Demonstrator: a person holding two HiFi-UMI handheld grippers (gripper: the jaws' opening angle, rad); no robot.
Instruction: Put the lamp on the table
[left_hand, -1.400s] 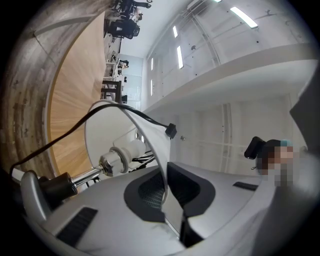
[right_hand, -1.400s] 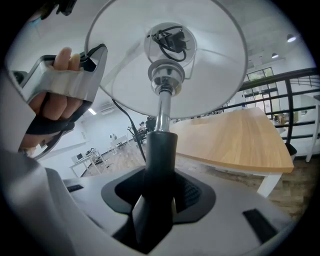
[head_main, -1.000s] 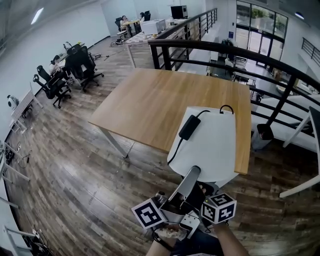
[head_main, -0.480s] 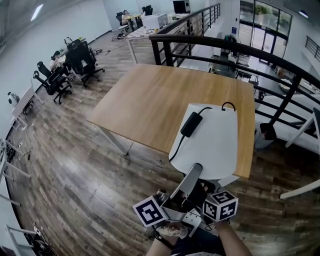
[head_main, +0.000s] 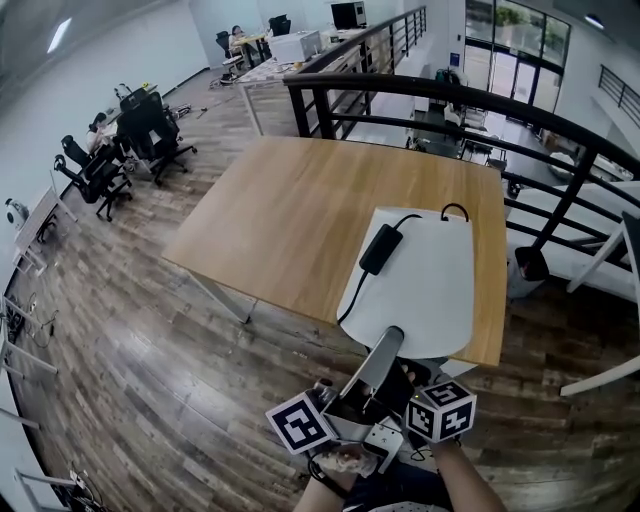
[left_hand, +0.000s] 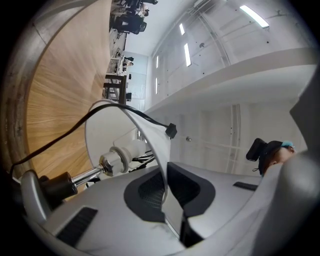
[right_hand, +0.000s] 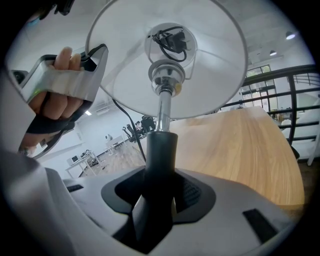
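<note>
I carry a lamp with a white shade (head_main: 420, 290) in both grippers, over the near right corner of the wooden table (head_main: 290, 210). How high it hangs above the top I cannot tell. Its black cord and adapter (head_main: 380, 250) lie across the shade. My left gripper (left_hand: 165, 187) is shut on the shade's thin rim (left_hand: 150, 145), and the chrome socket (left_hand: 117, 160) shows inside the shade. My right gripper (right_hand: 159, 195) is shut on the lamp's black stem (right_hand: 160, 155), below the shade (right_hand: 165, 55). Both marker cubes (head_main: 300, 425) sit close together at the bottom of the head view.
A black railing (head_main: 450, 100) runs behind and to the right of the table, with a drop beyond it. Black office chairs (head_main: 150, 125) stand far left on the plank floor (head_main: 150, 340). A white table leg (head_main: 600, 375) reaches in at the right.
The head view has drifted a little, so the table sits slightly differently in the picture. The lamp and both grips look the same.
</note>
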